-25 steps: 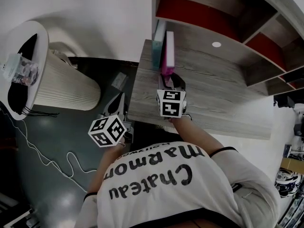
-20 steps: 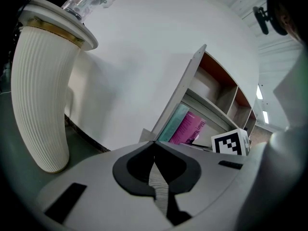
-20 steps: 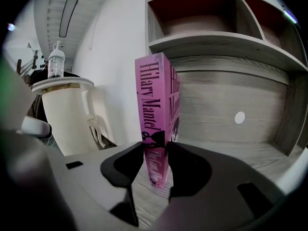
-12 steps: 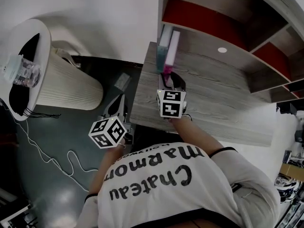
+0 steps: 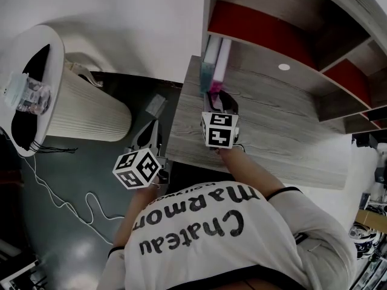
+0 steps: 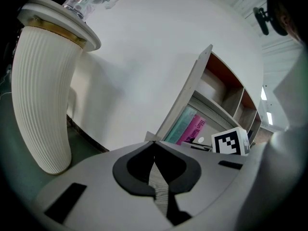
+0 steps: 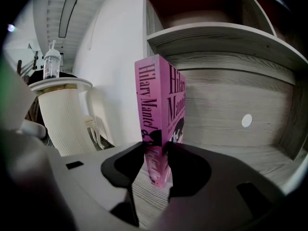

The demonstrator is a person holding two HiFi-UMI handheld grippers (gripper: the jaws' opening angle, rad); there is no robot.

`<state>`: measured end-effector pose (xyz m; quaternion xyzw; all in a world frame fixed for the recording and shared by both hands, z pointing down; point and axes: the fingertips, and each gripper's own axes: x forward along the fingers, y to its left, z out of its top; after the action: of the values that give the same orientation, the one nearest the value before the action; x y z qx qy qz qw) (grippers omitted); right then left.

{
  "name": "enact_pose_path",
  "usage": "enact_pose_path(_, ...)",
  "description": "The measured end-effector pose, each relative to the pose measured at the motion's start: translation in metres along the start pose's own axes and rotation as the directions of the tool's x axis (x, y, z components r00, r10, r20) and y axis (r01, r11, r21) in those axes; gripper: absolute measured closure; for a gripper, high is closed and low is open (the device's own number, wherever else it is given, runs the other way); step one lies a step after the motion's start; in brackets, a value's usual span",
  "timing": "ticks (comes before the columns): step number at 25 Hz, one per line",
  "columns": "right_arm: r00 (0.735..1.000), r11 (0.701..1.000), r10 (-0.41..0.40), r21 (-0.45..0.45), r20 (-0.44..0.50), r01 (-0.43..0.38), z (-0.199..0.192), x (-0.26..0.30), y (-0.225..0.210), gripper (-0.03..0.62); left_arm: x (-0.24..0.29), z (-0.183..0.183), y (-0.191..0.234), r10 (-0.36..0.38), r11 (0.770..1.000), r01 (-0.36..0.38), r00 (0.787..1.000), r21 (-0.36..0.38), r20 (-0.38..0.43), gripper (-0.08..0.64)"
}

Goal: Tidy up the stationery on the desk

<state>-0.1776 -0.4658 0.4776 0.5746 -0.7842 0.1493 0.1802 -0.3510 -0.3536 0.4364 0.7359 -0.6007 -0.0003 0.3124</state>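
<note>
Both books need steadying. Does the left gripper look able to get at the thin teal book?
Likely not: the shut left gripper sits off the grey wooden desk, whose upright side panel flanks the thin teal book.

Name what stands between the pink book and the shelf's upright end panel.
A teal book, standing upright beside the pink book. The left gripper view shows it between the end panel and the pink book; the head view shows it too.
</note>
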Motion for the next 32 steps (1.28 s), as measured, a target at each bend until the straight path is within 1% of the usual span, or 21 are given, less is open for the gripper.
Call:
enact_pose_path(13, 1.000, 1.000, 0.006, 0.020, -0.010, -0.006, 0.007, 0.010, -0.006, 0.423, 0.004, 0.001, 0.004, 0.013, 1.000, -0.013, 1.000, -0.004, -0.002, 0.545)
enact_pose_path(20, 1.000, 1.000, -0.012, 0.024, -0.005, 0.012, 0.011, 0.016, -0.011, 0.424, 0.002, 0.001, 0.012, 0.029, 1.000, -0.029, 1.000, -0.011, -0.002, 0.545)
enact_pose_path(32, 1.000, 0.999, -0.032, 0.032, -0.001, 0.032, 0.014, 0.023, -0.015, 0.425, 0.003, 0.000, 0.020, 0.030, 0.999, -0.030, 0.999, -0.020, -0.016, 0.545)
